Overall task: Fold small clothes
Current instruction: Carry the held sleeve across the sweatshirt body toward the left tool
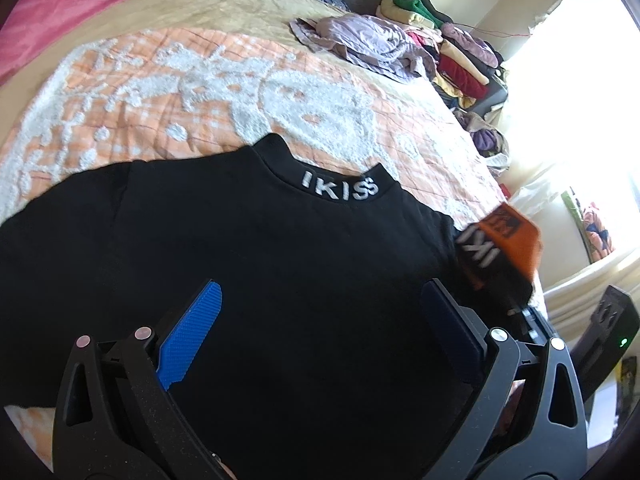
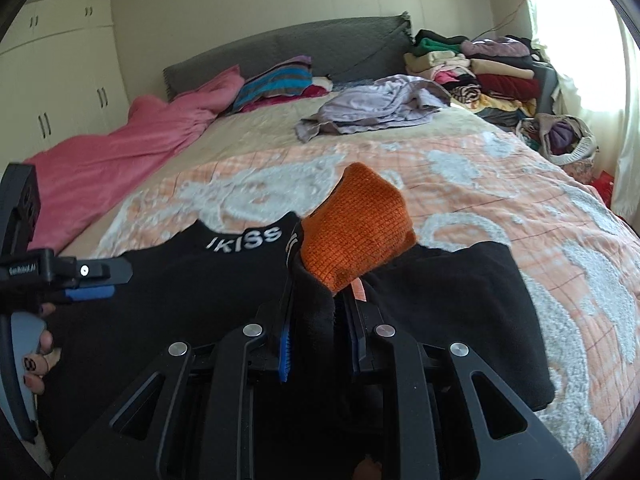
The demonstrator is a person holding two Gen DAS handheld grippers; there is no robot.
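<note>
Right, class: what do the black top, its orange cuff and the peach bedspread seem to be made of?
Black top: soft matte knit, probably cotton jersey; it drapes limply with no shine.
Orange cuff: ribbed knit; a fine grid of ridges shows.
Peach bedspread: thin checked cloth with raised white tufts, chenille-like by its fuzzy look.
The right gripper pinches the sleeve.

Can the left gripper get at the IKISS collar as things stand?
Probably yes. The left gripper is open above the black top, and only flat fabric lies between it and the collar; the right gripper holds the sleeve off to the side.
</note>
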